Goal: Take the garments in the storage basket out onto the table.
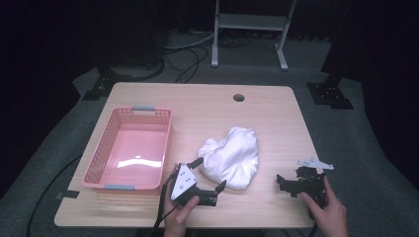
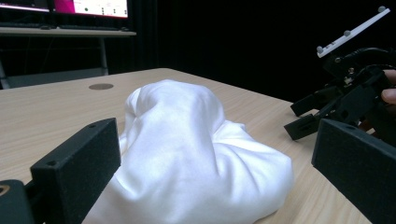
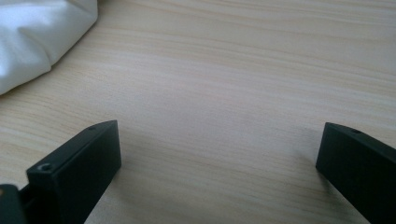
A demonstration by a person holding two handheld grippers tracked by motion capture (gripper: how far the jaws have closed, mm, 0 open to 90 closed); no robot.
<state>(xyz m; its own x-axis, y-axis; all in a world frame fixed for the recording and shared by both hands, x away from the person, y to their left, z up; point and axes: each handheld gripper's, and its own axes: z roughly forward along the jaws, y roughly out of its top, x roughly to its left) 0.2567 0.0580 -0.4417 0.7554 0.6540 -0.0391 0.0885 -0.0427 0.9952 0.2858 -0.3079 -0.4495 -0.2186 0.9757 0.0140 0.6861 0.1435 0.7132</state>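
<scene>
1. The left gripper (image 1: 211, 174) has its jaws spread wide with nothing clamped; in the left gripper view the white cloth (image 2: 187, 158) bulges up between and beyond the two black jaws, close to them, though contact cannot be confirmed.
2. The right gripper (image 1: 282, 183) is also wide open and holds nothing; in its own view the jaws frame bare wood of the table (image 3: 224, 93), with an edge of the cloth at the upper left corner.
3. The cloth lies crumpled in a mound on the table, between the two grippers, nearer the left one.
4. The high view adds a pink basket (image 1: 101, 158) left of the cloth; the left gripper view shows the right gripper beyond the cloth.
</scene>
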